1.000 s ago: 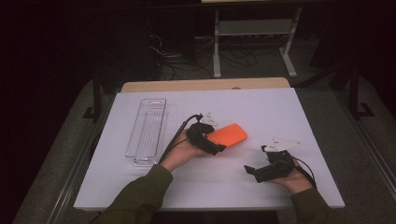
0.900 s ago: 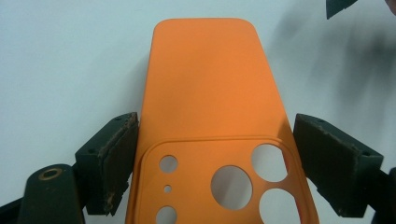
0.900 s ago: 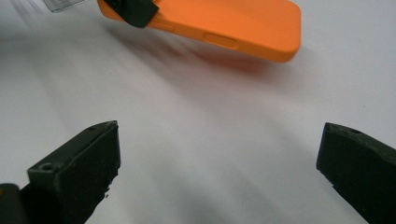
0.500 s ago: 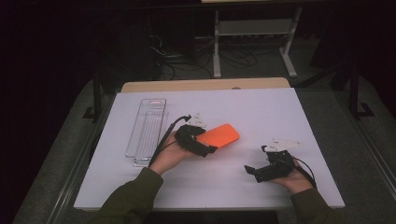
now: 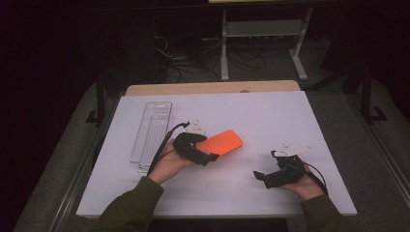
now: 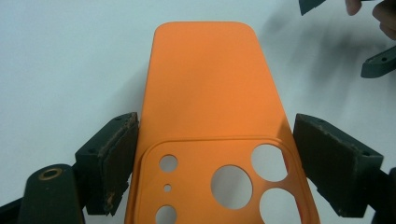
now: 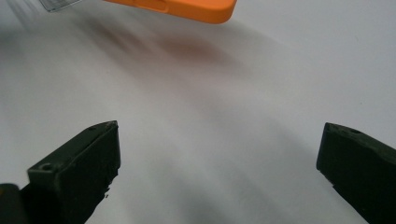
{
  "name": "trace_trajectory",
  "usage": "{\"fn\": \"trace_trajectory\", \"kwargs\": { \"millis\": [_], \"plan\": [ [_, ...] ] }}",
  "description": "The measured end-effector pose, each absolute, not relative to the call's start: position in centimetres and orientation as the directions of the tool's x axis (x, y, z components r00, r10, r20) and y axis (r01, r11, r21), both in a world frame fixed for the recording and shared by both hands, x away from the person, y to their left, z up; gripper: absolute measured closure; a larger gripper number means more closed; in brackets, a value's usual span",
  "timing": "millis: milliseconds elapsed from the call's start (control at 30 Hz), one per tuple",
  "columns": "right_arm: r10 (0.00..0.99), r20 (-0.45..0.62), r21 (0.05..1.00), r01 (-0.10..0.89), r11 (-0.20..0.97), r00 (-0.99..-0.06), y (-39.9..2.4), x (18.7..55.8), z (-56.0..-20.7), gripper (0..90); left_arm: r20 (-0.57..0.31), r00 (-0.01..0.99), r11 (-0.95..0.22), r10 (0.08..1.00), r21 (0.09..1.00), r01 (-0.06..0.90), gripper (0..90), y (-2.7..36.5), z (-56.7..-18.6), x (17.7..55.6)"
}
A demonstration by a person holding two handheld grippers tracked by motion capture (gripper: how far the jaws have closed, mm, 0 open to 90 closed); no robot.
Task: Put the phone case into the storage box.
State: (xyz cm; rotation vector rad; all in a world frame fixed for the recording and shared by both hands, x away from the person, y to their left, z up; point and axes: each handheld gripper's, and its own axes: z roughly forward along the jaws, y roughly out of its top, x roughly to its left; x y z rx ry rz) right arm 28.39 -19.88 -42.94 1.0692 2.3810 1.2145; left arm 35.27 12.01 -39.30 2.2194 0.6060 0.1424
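High view: my left tongs point(image 5: 205, 153) carry the orange phone case point(image 5: 221, 143); I judge this a carry, a set-down next. Clear tray point(image 5: 151, 130) lies behind them; bare white table point(image 5: 270, 116) lies ahead.
Left gripper view: one pad point(image 6: 116, 154) touches the case point(image 6: 205, 102), the other stands just off it; grip looks loose.
Right gripper view: my right tongs point(image 7: 219, 163) gape wide, empty, with the case point(image 7: 187, 9) far ahead.

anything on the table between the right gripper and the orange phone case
No: the stretch between the right gripper and the orange phone case is bare white table, as the high view and right gripper view show.
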Motion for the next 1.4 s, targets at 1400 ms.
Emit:
{"fn": "trace_trajectory", "kwargs": {
  "millis": [1400],
  "plan": [
    [0.671, 0.109, 0.792, 0.472, 0.387, -0.734, -16.3, 31.3, -42.3, 0.0, -0.114, 0.879, -0.532, 0.462, 0.758, 0.378, 15.9, 12.6, -39.1, 35.2]
  ]
}}
